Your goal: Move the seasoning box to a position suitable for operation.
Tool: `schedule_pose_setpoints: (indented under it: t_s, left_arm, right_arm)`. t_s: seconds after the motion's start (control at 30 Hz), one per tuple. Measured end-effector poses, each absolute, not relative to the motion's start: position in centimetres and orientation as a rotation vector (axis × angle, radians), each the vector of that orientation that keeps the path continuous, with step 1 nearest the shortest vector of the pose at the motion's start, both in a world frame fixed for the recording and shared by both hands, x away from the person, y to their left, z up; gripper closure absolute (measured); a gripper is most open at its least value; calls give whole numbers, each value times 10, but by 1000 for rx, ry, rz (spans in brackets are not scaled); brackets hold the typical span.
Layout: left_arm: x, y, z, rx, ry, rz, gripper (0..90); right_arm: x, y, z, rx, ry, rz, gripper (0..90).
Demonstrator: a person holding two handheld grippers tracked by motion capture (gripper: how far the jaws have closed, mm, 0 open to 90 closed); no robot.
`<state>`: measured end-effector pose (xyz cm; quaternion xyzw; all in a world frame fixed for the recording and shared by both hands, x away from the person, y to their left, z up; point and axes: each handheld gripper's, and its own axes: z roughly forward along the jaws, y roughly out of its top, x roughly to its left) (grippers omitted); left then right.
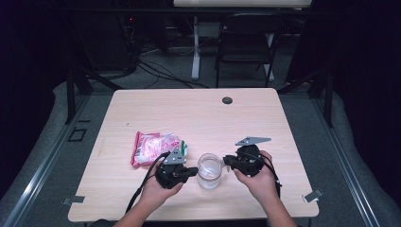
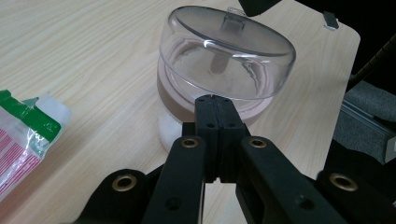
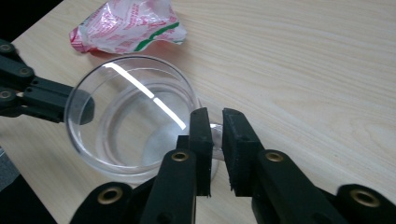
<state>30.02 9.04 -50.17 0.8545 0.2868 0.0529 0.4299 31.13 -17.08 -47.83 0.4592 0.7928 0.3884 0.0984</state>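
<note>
A clear plastic jar (image 1: 209, 171) with a clear domed lid (image 2: 224, 51) stands near the table's front edge, between both grippers. My left gripper (image 1: 195, 171) is shut. Its pads (image 2: 215, 100) meet at the lid's near rim, and I see nothing between them. My right gripper (image 1: 226, 161) comes in from the other side. Its jaws (image 3: 215, 114) stand a little apart around a small clear tab on the lid's edge, with a gap showing beside the tab. In the right gripper view the left gripper (image 3: 28, 93) reaches the jar (image 3: 130, 116) from the left.
A crumpled red, white and green plastic bag (image 1: 153, 146) lies just behind the left hand, close to the jar (image 3: 128, 23). A dark round grommet (image 1: 227, 100) sits at the table's far edge. A folding chair (image 1: 246, 42) stands beyond the table.
</note>
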Motion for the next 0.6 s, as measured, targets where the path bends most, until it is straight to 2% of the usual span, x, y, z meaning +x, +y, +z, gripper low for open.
schedule_pose_setpoints:
  t_s: [0.2,0.6]
  left_arm:
    - [301,87,-492,2119,708,150,850]
    - [303,80,-482,2076,721,191,699]
  right_arm:
    - [298,-169,-467,1285,2373,1165,676]
    - [275,-158,-453,1159,2415,1138,573]
